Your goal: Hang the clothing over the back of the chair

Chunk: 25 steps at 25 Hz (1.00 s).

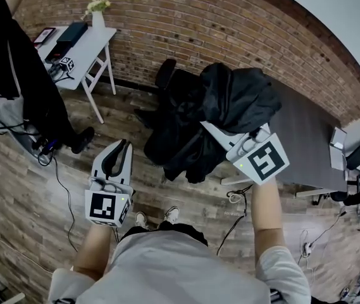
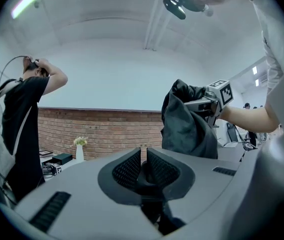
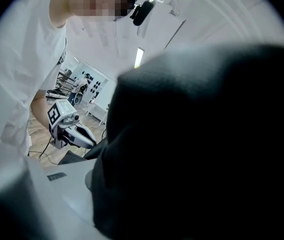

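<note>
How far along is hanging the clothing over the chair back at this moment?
Done: the black garment is picked up, bunched in the right gripper, whose jaws are closed on it. In hand: it is held up close to the black chair; whether it touches the back is unclear. Left: spreading it over the chair back and letting go. The left gripper is empty, jaws together.

We note dark, faintly glossy cloth on the clothing (image 1: 233, 100), a rough brick wall (image 1: 217, 18), a wood-plank floor (image 1: 21, 195) and matt plastic on the left gripper (image 2: 143, 152).
</note>
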### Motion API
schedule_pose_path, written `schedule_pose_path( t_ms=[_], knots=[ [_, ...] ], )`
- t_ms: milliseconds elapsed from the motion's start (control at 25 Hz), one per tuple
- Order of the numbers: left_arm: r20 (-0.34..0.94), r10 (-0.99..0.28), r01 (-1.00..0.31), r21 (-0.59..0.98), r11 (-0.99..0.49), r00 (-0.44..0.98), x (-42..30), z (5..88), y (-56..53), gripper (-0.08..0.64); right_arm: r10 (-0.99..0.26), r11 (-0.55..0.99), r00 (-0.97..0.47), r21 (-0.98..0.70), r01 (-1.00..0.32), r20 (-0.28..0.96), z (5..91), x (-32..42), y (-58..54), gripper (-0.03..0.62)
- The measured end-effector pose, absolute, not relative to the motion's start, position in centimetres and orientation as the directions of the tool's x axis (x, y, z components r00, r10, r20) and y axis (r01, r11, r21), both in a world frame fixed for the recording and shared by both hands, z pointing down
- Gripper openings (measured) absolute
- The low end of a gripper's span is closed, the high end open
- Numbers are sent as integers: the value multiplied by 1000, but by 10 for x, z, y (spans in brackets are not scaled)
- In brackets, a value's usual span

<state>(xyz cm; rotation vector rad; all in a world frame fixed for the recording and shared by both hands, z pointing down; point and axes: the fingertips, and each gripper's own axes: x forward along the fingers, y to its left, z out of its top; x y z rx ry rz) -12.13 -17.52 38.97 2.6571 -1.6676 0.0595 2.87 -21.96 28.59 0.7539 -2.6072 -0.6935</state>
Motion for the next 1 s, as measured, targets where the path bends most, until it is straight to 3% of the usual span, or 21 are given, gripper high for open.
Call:
schedule_pose_path(
  t_ms=[560,840,1000],
  knots=[
    [79,-904,-905,-39,-424,420,-95,402,-195,57,-525,841,-792,333,-426,312,391,46,-290,137],
    [77,-912,-912,-47,-408,404,-95,397,-205,57,-602,777,-775,367,-511,195,326,80,-336,137],
    [86,-910,-911,-47,-410,406,-90,399,-209,57,-528,848,-789,254,-465,315,366,75,-346,138]
  ],
)
